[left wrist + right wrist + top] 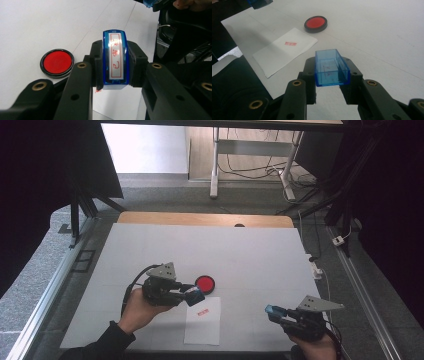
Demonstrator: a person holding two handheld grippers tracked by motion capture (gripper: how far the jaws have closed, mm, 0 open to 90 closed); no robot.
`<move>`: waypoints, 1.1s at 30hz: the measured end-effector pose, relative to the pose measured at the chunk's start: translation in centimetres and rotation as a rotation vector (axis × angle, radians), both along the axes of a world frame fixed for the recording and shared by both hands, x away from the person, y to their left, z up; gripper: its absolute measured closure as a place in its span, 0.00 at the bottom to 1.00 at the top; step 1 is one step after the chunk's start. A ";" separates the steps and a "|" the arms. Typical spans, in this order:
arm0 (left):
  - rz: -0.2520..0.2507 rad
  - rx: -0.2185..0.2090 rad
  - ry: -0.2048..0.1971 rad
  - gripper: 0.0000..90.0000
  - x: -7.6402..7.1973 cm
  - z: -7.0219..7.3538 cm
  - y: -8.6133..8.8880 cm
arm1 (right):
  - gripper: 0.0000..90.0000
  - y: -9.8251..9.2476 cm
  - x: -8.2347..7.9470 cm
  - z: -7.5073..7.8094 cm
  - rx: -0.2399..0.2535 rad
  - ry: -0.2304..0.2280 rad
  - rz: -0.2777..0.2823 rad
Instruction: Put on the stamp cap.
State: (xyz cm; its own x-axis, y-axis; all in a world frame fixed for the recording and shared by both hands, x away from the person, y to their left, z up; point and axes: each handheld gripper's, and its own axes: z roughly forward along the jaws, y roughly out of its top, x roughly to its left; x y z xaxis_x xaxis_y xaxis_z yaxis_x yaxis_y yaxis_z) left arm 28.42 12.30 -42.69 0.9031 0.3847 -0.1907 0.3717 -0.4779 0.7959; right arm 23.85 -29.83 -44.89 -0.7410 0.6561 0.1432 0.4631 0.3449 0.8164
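My left gripper (192, 296) (115, 51) is shut on a blue stamp (196, 295) (115, 72), held above the table. The stamp's white face with red characters is turned toward the left gripper view's camera. Just beyond it a round red ink pad (205, 283) (57, 63) (315, 23) lies on the table. Below the stamp lies a white paper sheet (202, 322) (284, 51) bearing a small red imprint (202, 312) (290, 44). At the front right, my right gripper (274, 312) (330, 64) is shut on a clear blue cap (271, 309) (329, 75), its hollow side up.
A white cover (240, 255) is spread over the wooden table (200, 218). Metal rails (50, 285) run along both sides of the table. Beyond the far edge stand dark stands, desk legs (215, 165) and cables on the floor.
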 end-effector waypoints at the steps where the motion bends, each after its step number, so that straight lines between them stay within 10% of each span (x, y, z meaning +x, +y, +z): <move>1: -0.003 -0.002 0.000 0.77 0.0 0.0 0.0 | 0.76 0.1 0.0 0.0 0.007 0.002 0.004; 33: -0.073 -0.017 -0.019 0.77 -0.2 0.5 -0.1 | 0.76 7.1 1.8 0.2 0.030 0.022 0.301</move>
State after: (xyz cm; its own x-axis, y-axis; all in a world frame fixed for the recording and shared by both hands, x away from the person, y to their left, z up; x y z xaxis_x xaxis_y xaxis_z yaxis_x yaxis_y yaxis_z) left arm 28.21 12.17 -42.23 0.9322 0.3143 -0.1796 0.3213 -0.4896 0.8106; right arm 25.68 -22.71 -44.67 -0.8979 0.4030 0.1773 0.3614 0.4447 0.8195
